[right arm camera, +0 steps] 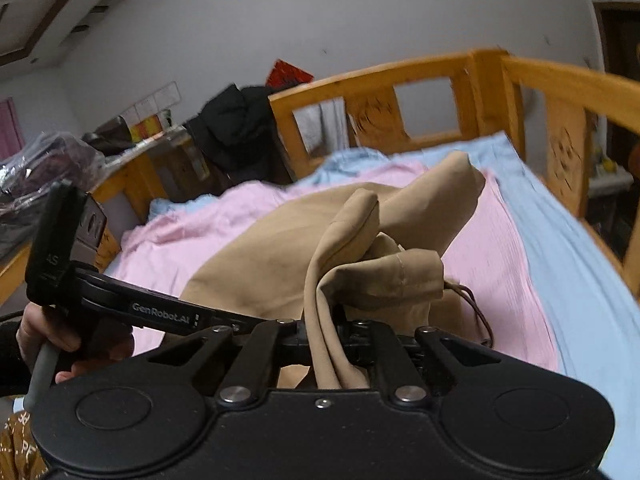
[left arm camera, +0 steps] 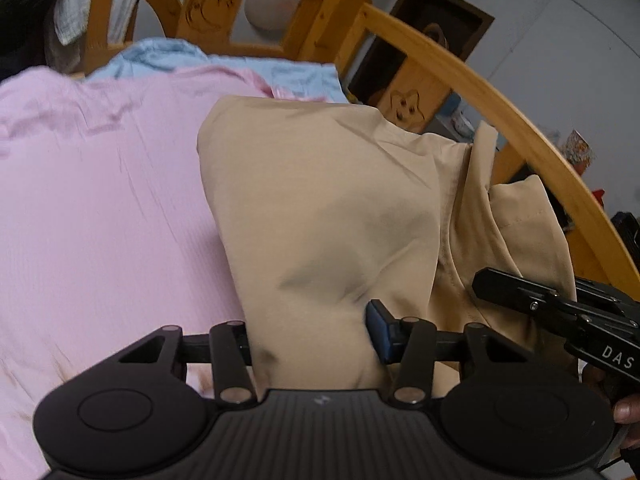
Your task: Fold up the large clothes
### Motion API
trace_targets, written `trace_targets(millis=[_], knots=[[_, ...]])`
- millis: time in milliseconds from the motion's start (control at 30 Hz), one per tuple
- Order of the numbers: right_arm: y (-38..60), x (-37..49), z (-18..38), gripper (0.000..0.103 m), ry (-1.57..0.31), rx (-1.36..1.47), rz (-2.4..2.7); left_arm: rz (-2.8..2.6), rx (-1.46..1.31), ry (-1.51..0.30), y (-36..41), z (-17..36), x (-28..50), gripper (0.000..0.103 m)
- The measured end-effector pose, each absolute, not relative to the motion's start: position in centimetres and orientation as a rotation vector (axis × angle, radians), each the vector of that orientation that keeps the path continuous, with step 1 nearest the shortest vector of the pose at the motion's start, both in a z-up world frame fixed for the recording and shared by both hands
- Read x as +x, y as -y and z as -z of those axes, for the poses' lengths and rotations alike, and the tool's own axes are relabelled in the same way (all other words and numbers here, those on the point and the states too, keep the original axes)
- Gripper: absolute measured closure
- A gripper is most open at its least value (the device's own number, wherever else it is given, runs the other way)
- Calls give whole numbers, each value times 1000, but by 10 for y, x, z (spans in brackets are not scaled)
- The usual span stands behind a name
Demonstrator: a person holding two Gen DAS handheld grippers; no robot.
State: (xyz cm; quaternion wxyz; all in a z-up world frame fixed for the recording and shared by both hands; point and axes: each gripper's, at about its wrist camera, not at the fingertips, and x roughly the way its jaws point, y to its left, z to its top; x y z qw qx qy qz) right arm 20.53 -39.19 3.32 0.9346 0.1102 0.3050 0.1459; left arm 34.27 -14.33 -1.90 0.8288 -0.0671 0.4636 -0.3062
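A large beige garment [left arm camera: 340,200] lies bunched on a bed with a pink sheet [left arm camera: 100,200]. In the left wrist view a thick fold of it fills the gap of my left gripper [left arm camera: 312,332], which is shut on it; the blue pad [left arm camera: 380,324] presses its right side and the other finger is hidden behind the cloth. My right gripper [left arm camera: 486,280] comes in from the right at the garment's edge. In the right wrist view my right gripper [right arm camera: 328,336] is shut on a narrow hanging fold of the beige garment [right arm camera: 260,256]. My left gripper [right arm camera: 236,320] reaches in from the left.
A wooden bed rail [left arm camera: 500,96] curves round the far and right sides. A blue sheet [right arm camera: 580,280] lies along the bed's right edge under the pink one. Dark clothes [right arm camera: 236,128] hang over the rail's far left. A brown drawstring [right arm camera: 476,312] dangles from the garment. A person's hand [right arm camera: 40,332] holds the left gripper.
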Motion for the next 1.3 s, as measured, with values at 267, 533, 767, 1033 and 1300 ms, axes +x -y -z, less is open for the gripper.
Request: trace_targets(millis=[267,533,767,1033,1300], knots=[[356,269,-51,97,-529,232,-322,577,-90,-934,107,-7,403,50],[342,331,21,90,-628,162,-172,378,-70,-1083,96,77,453,37],[365,333,62,68,-672,126,-48,374,-116,-1010,81,87,438,25],[367,319,64,43,-663,126,-3,300,-84,-935,80,67,413,10],[374,290,36,19,-578,109,75,277,-97,-812,69,27,370,2]])
